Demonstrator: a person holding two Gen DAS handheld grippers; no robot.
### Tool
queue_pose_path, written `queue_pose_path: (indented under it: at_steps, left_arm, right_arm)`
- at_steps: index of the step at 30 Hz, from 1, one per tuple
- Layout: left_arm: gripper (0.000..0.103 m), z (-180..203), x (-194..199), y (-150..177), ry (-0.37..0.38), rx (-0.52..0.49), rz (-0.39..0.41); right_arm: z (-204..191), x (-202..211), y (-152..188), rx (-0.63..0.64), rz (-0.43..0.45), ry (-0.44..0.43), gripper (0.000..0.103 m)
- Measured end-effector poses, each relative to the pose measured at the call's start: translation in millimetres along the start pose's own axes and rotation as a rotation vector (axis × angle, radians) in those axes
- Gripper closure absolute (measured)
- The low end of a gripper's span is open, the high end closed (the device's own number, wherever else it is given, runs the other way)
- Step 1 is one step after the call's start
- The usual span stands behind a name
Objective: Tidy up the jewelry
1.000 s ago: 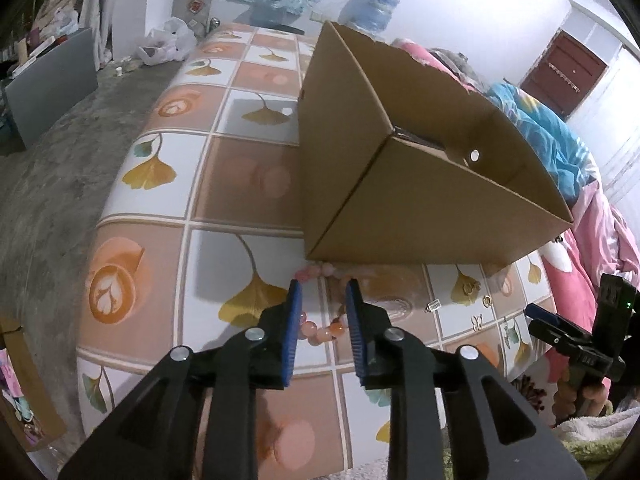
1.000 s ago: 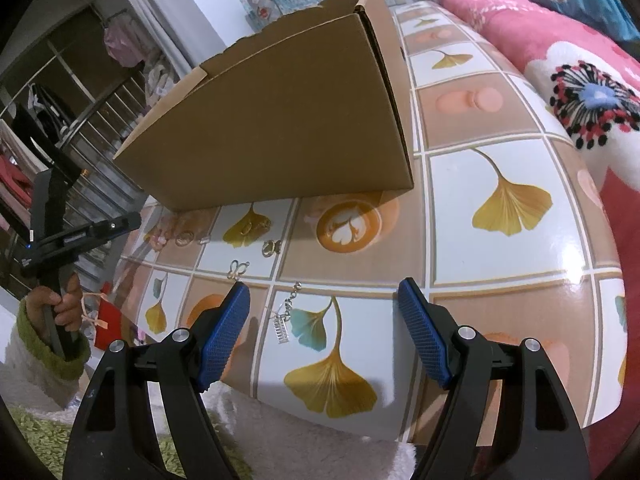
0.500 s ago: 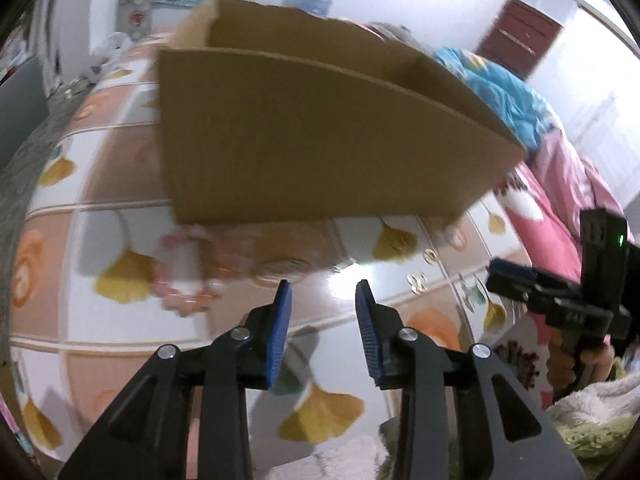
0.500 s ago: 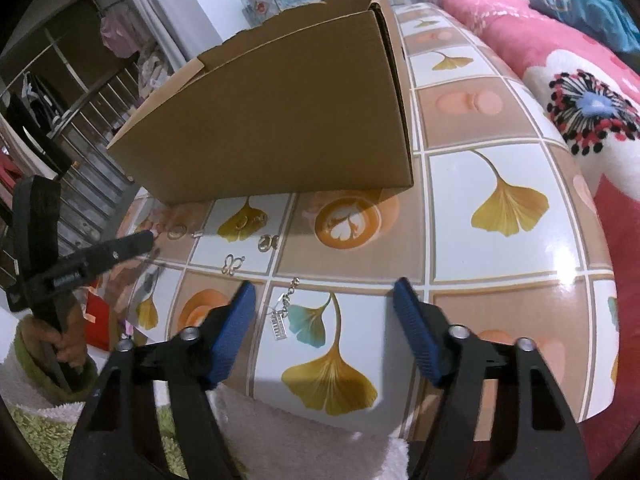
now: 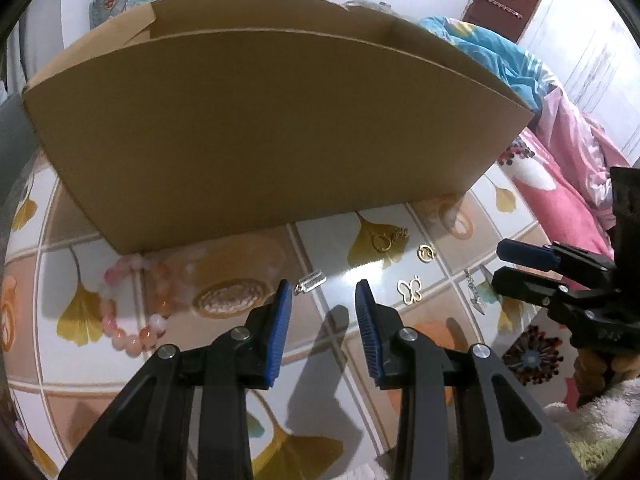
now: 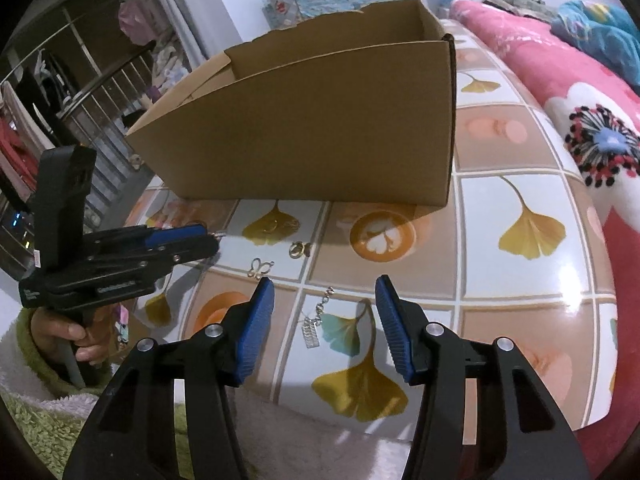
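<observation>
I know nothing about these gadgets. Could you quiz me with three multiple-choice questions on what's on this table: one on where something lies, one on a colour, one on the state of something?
1. Where does the bead bracelet lie?
A. inside the cardboard box
B. on the tabletop beside the box
C. between a gripper's pads

2. What colour is the butterfly charm?
A. gold
B. blue
C. black

3. How is the left hand-held gripper?
A. shut on a ring
B. shut, empty
C. open, empty

Answers:
1 B: it rests on the tiles against the cardboard box.
2 A: it shines gold.
3 C: its pads stand apart, nothing between them.
</observation>
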State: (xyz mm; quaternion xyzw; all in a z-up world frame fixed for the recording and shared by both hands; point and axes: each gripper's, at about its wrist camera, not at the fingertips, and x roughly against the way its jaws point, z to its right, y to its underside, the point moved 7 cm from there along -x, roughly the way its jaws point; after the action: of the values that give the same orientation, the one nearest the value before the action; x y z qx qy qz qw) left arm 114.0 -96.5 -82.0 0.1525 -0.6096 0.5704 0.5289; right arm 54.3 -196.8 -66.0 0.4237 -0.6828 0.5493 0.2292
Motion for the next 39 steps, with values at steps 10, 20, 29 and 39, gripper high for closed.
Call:
queue_pose_path:
  at_steps: [10, 20, 29, 39]
  left_arm:
    - [0.072, 18, -3, -4, 0.009, -0.140, 0.025]
    - [0.091, 21, -13, -5, -0.140, -0.355, -0.051]
    - [0.099, 22, -12, -7, -0.086, -0.314, -0.055]
    - [0.099, 4, 7, -10, -0.083, -0.183, -0.003]
  right_arm:
    - [-4, -4, 3, -0.005, -0.012, -0.013, 0.053]
    - [-5, -4, 3, -0.004, -0.007, -0.023, 0.054]
    - [-5, -1, 2, -0.004, 0.004, -0.025, 0.055]
    - [-29, -1, 1, 0.088, 0.017, -0.053, 0.058]
